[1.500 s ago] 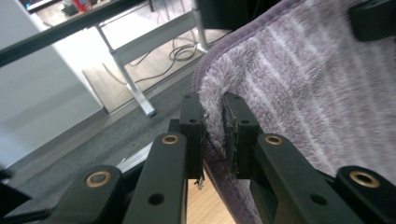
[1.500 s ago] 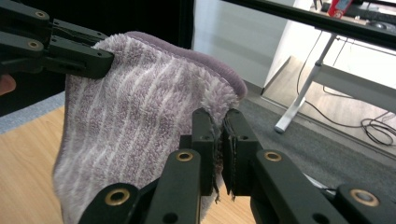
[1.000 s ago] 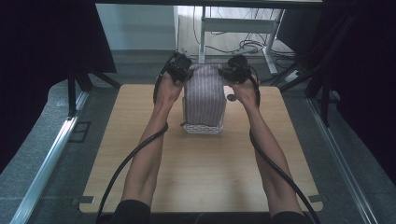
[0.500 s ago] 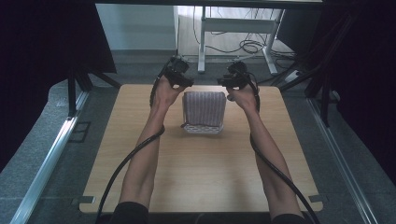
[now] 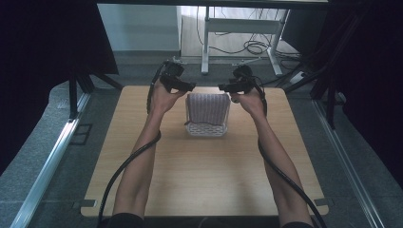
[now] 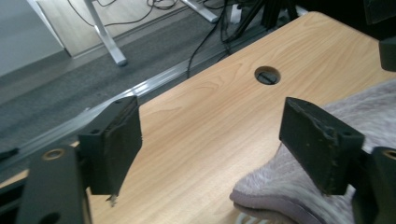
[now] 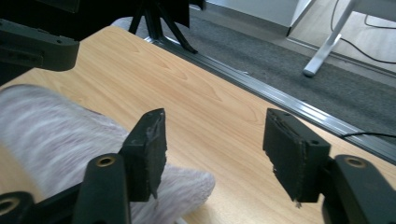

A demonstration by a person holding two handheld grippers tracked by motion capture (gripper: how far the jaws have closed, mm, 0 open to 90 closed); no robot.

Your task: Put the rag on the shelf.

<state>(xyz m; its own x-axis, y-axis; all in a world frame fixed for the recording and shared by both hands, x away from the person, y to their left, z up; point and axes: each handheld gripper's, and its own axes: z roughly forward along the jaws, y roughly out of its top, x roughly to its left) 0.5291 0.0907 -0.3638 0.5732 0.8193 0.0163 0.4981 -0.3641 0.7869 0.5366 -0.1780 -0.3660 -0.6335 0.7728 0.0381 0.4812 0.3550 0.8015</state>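
A grey-purple striped towel (image 5: 207, 107) lies draped over a white lattice basket (image 5: 206, 129) at the far middle of the wooden table (image 5: 204, 180). My left gripper (image 5: 187, 87) hovers just off the towel's far left corner and my right gripper (image 5: 225, 87) just off its far right corner. Both point inward and both are open. In the left gripper view the open gripper (image 6: 219, 140) has bare table between its jaws, with the towel (image 6: 271, 186) beside the right jaw. In the right gripper view the open gripper (image 7: 219, 151) also holds nothing, with the towel (image 7: 56, 135) under the left jaw.
A round cable hole (image 6: 267, 75) sits in the table near its far edge. Beyond the table are grey floor, a metal rail (image 7: 299, 105) and white desk legs (image 5: 206, 47) with cables. Dark curtains hang on both sides.
The towel, held up tall by its top corners a second ago, has dropped onto the basket. Both grippers have let go, opened and moved apart.
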